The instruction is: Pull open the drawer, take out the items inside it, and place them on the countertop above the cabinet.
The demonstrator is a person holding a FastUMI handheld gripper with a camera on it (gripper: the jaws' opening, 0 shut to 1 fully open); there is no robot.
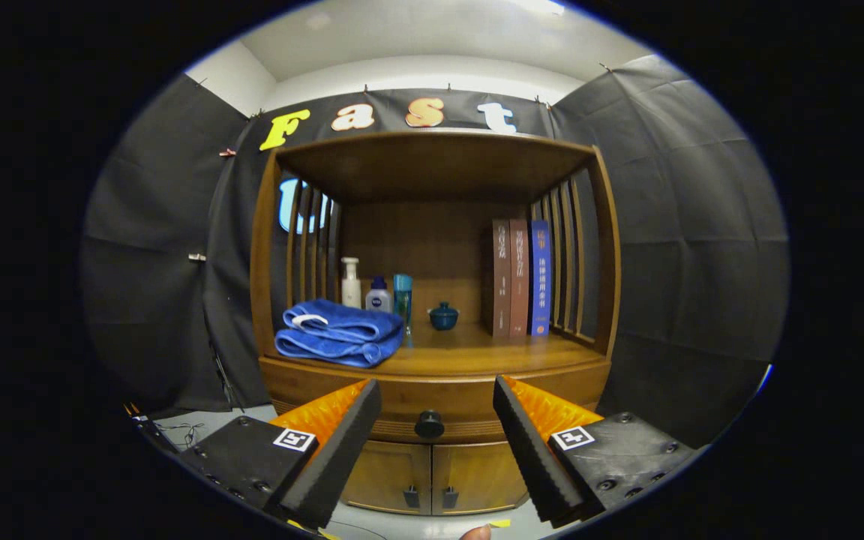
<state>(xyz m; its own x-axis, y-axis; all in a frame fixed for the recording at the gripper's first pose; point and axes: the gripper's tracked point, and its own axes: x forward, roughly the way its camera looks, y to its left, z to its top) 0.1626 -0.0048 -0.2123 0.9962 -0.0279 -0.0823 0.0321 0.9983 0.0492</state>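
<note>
Drawer [432, 405] shut, knob [429, 424] centred beyond the wide-open, empty gripper [437, 401]; advance straight, close both fingers squarely on the knob, then pull level toward you.

You get your light from a ceiling fixture [541, 6] that blows out to white glare overhead, leaving the cabinet [432, 300] evenly lit at the front surface [477, 356] but dim under its top board, where the back panel falls into soft shadow. Your fisheye lens bows the cabinet's posts and the cloth wall [687, 225] outward, and the bending and darkening grow toward the rim. The middle stays sharp, while your tongs [437, 401], spread wide and close to the lens, look slightly soft.
</note>
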